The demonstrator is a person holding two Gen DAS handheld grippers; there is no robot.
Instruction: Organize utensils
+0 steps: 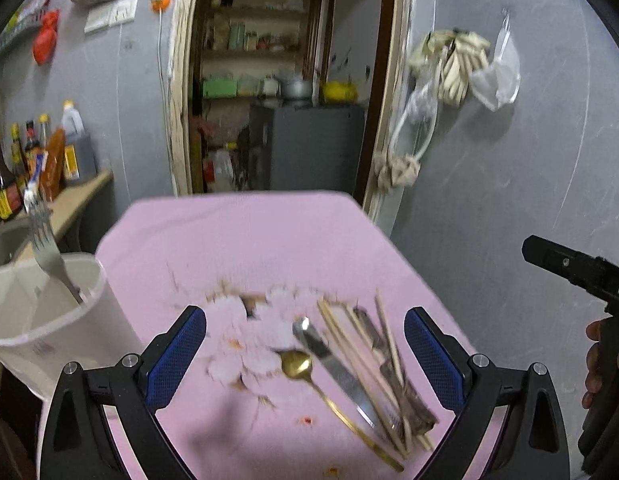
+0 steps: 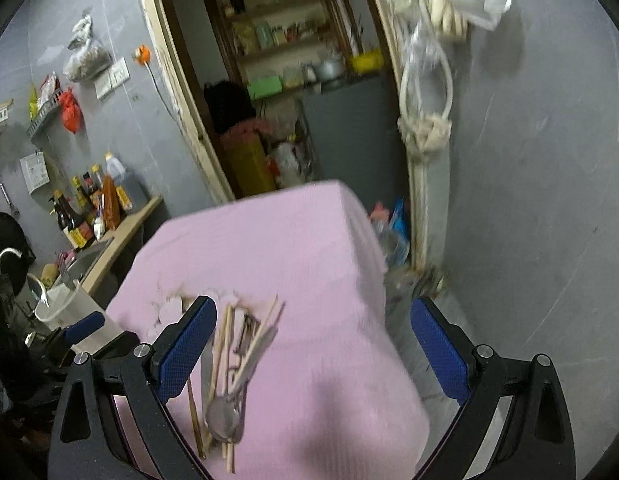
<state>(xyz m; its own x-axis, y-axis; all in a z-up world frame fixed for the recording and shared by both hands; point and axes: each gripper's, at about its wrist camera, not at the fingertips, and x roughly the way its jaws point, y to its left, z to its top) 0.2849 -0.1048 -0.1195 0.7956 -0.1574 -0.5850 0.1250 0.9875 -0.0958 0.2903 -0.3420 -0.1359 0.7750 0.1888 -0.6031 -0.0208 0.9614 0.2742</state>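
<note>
On the pink cloth [image 1: 249, 240] lies a loose pile of utensils: a gold spoon [image 1: 296, 365], a steel knife [image 1: 333, 368] and several wooden chopsticks [image 1: 385, 352]. My left gripper [image 1: 305, 344] hovers open above this pile, nothing between its blue pads. A white holder cup [image 1: 49, 320] at the left edge of the cloth has a fork [image 1: 43, 236] standing in it. In the right wrist view the pile shows as chopsticks [image 2: 225, 344] and a steel spoon [image 2: 223, 418]. My right gripper [image 2: 313, 340] is open and empty above the cloth [image 2: 289, 248], with the pile just inside its left finger.
A counter [image 1: 81, 196] with sauce bottles [image 1: 13, 172] and a sink runs along the left wall. Behind the table is an open doorway to a pantry with a grey cabinet [image 1: 313, 144]. Bags and rope hang on the grey wall at right. A person's hand [image 1: 597, 364] holds the other gripper.
</note>
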